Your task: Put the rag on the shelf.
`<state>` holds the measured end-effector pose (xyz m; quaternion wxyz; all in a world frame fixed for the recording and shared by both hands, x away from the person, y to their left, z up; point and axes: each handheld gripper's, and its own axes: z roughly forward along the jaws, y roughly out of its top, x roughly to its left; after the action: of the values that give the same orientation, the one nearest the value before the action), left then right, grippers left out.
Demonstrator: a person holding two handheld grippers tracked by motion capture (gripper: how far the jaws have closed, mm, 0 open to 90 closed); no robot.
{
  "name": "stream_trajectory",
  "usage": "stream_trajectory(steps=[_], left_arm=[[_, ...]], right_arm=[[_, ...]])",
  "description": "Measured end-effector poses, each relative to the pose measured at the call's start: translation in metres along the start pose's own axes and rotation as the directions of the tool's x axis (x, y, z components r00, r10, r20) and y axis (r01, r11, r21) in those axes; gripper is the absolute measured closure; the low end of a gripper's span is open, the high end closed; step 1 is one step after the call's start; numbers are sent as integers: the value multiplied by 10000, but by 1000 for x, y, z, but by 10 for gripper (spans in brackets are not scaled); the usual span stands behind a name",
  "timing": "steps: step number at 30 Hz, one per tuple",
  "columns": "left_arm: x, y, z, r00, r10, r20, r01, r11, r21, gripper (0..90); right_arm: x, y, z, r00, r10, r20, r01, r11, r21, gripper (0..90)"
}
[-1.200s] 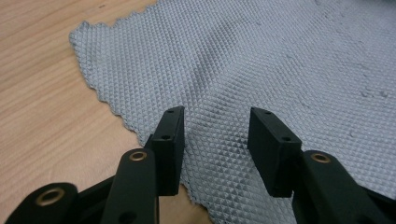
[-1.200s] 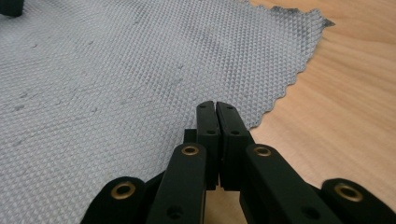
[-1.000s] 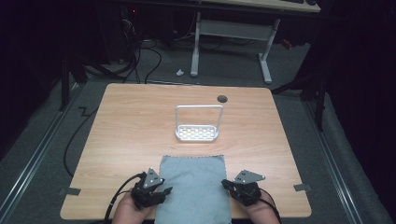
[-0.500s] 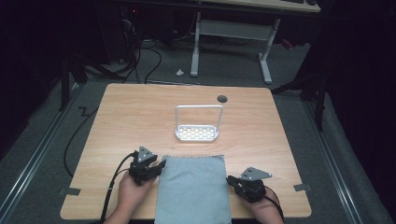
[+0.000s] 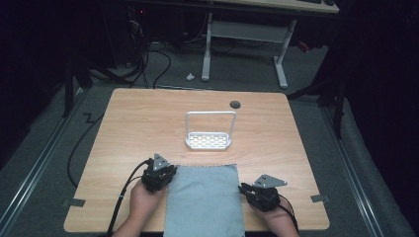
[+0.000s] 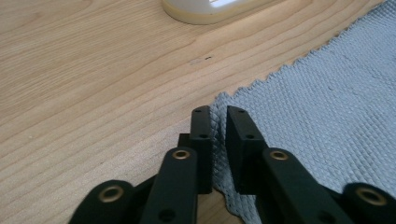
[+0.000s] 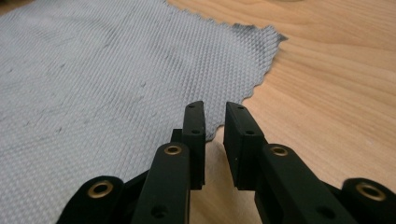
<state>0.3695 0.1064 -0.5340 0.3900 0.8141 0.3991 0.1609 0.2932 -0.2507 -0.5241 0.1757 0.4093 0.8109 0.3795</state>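
Note:
A grey woven cloth [image 5: 205,202] lies flat at the near middle of the wooden table [image 5: 143,123], hanging over the front edge. My left gripper [image 5: 167,174] sits at its far left corner. In the left gripper view the jaws [image 6: 218,112] have just been closing, and the cloth's edge [image 6: 327,102] stands pinched between them. My right gripper [image 5: 244,188] rests at the cloth's right edge. Its jaws [image 7: 215,107] have just been opening: they stand slightly apart, bare wood shows between them, and the cloth [image 7: 116,70] lies beside and under the left jaw.
A white perforated rack with a tall wire handle [image 5: 208,140] stands beyond the cloth at the table's middle; its base [image 6: 205,9] shows in the left gripper view. A round cable hole [image 5: 235,104] sits near the far edge. Cables trail off the table's left front.
My left gripper moved away from the person along the cloth's left edge, up to its far corner. The right gripper shifted slightly to the right. The cloth lies as before.

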Motion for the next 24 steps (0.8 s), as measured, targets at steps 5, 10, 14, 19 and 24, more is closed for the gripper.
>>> stream_trajectory(steps=[5,10,14,19,24], left_arm=[[1,0,0,9999,-69,150,69,10000,5,876],[2,0,0,9996,-196,218,196,9998,-17,876],[4,0,0,9989,-321,336,322,9995,-5,872],[5,0,0,9988,-330,362,330,9995,5,869],[5,-1,0,9986,-363,375,364,9993,-8,869]], right_arm=[[-4,15,11,9985,135,521,-124,9997,-216,715],[-15,34,33,9945,448,947,-446,9990,-43,633],[-26,47,52,9901,715,1204,-744,9970,196,572],[-23,48,60,9914,778,1056,-831,9955,465,638],[-18,45,60,9944,429,963,-464,9983,346,846]])
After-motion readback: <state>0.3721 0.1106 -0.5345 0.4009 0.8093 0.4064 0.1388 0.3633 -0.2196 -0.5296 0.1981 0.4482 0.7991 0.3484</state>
